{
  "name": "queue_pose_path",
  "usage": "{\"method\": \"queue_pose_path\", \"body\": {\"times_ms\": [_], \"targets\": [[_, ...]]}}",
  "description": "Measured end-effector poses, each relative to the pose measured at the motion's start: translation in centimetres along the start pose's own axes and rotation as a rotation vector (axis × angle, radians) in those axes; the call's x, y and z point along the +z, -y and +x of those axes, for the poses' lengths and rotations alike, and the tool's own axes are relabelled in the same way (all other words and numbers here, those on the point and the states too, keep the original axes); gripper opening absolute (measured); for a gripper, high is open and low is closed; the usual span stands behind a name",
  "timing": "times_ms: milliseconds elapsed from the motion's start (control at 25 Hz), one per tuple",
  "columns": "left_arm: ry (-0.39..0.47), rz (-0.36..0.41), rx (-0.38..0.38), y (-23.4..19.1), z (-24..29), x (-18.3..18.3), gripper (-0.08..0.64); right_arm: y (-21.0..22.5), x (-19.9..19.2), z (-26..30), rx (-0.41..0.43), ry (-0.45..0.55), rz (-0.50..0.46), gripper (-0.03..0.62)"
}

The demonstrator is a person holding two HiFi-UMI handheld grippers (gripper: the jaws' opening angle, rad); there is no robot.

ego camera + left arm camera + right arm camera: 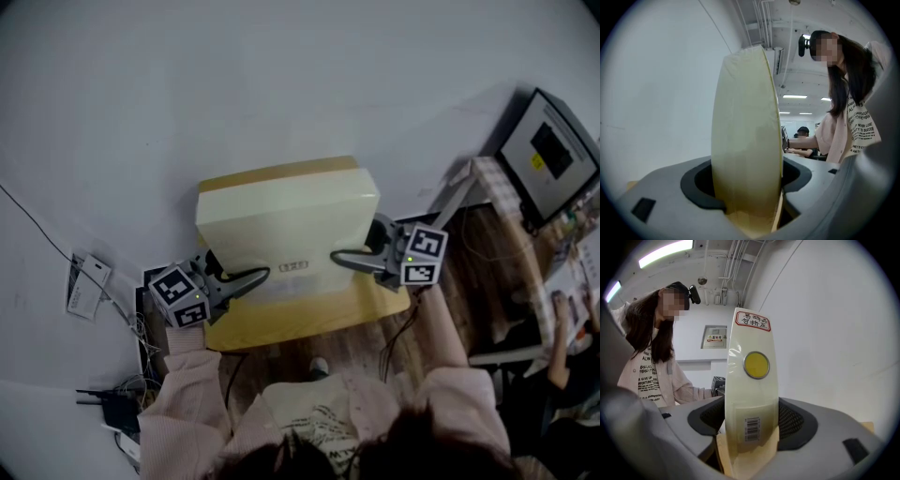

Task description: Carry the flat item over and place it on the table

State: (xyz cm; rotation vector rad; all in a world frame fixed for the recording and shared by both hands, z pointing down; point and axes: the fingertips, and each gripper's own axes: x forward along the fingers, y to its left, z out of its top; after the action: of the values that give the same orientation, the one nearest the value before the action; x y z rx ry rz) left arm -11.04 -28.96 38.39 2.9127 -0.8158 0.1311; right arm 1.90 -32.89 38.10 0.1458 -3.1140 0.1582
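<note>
two grippers, both clamped on the same flat item (286, 217): a cream, plastic-wrapped box, held level betw. them in the head view.

left gripper (246, 279) bites the box's near-left edge. its own view shows the jaws set wide w/ the cream slab (746, 140) filling the gap and the pads pressing on both faces. right gripper (345, 257) does likewise at the near-right edge; box (752, 394) stands edge-on betw. the jaws, gripped.

a tan cardboard layer (309, 321) sits under the box and sticks out past its near and far edges. a strip of it shows inside both bites too, left (778, 216) & right (723, 452). can't tell if it's part of the item or a separate sheet.

on the box end facing the right gripper view: red-bordered label (753, 320) at top, round yellow sticker (756, 364) below it, barcode (751, 429) lower down. small red mark on the near side face (293, 266).

box hangs where the big white surface (234, 84) meets the wood floor (487, 281); its far part is over the white, its near part over the floor just in front of the person's pink sleeves (192, 394). can't tell if it's touching the white surface.

monitor (553, 150) at far right, paper tags (86, 281) & cables (117, 403) at left, well apart from the box.
</note>
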Motion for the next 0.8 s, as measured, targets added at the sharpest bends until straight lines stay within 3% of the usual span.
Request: {"method": "queue_pose_path", "body": {"times_ms": [800], "targets": [[-0.031,-0.022,0.036,-5.2,2.3,-5.5,0.353,5.3,-5.5,1.8,0.011,-0.011,-0.008,0.327]]}}
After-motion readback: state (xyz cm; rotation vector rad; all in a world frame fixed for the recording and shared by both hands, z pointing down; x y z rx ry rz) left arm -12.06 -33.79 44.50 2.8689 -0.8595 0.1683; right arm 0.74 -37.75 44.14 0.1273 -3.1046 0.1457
